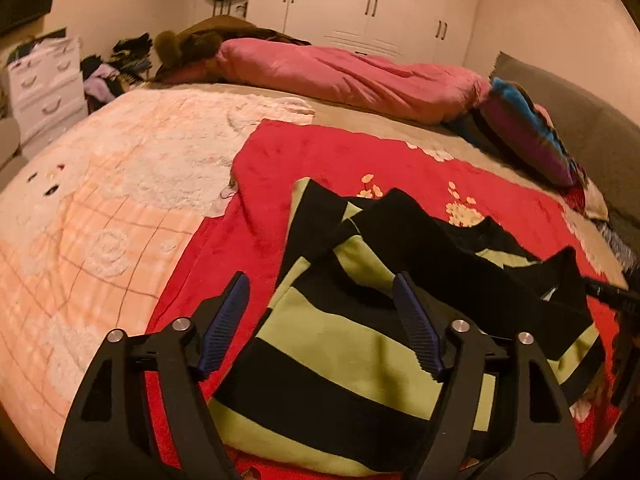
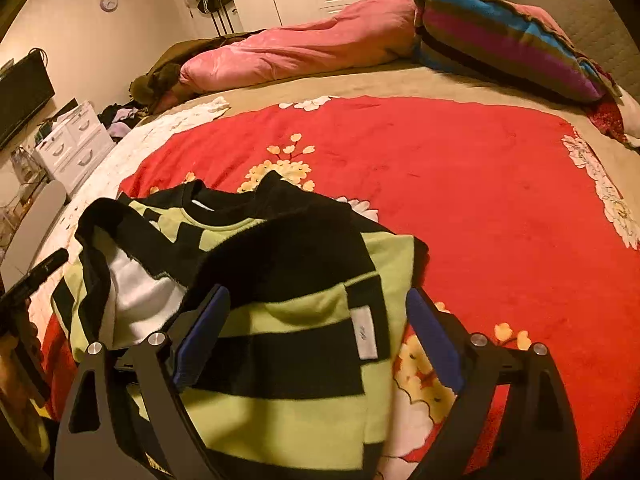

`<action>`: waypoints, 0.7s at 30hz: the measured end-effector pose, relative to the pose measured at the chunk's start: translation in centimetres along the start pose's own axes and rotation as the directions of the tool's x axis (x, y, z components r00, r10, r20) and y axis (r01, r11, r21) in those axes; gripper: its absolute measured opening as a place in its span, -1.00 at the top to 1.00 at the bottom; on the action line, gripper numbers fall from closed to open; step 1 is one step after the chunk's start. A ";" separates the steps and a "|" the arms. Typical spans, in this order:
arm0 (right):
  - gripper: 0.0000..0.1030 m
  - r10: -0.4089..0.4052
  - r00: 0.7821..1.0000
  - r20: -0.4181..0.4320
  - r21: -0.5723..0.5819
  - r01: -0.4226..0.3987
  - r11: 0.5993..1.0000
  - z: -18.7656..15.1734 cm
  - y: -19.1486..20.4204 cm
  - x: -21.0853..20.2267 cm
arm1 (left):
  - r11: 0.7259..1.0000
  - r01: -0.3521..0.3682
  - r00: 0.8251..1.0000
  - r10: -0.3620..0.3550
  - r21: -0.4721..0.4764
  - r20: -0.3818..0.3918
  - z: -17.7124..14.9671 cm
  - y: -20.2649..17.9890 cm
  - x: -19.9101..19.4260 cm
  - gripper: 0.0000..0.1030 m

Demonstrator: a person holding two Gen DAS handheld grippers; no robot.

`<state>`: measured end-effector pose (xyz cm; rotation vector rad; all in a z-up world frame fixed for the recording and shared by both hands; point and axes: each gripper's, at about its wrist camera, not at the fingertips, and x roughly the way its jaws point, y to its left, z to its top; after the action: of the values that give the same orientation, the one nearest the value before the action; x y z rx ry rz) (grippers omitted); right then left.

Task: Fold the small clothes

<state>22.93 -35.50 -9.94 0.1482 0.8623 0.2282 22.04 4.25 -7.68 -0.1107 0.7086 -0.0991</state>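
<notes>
One small green-and-black striped fleece sweater [image 2: 280, 320] lay partly folded on the near part of a red floral blanket [image 2: 460, 200], its sleeves rumpled and untidy. Left gripper [image 1: 320, 320] and right gripper [image 2: 320, 332] hung spread, gripping nothing; folding remained unfinished.

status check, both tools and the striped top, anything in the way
Left tool open, right tool open, neither gripping. Striped top bunched on red blanket, not flat. Nothing in the way.
</notes>
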 end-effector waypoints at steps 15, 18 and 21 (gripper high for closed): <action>0.68 0.078 0.997 0.027 0.155 -0.081 0.985 0.6 -3.4 0.3 | 1.000 0.010 0.999 -0.010 0.012 -0.031 -0.4 -0.6 0.7 -0.36; 0.68 0.127 0.992 0.021 0.300 -0.128 0.945 -0.2 -5.8 1.0 | 1.000 0.012 1.000 -0.012 0.005 -0.026 -0.3 -0.5 0.7 -0.36; 0.67 0.122 0.992 0.017 0.291 -0.121 0.949 -0.5 -5.5 1.1 | 1.000 0.011 1.000 -0.011 0.011 -0.019 0.1 -0.7 0.7 -0.36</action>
<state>24.04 -40.49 -12.30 0.4784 0.8858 0.2150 22.60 3.45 -7.96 -0.1037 0.7268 -0.1149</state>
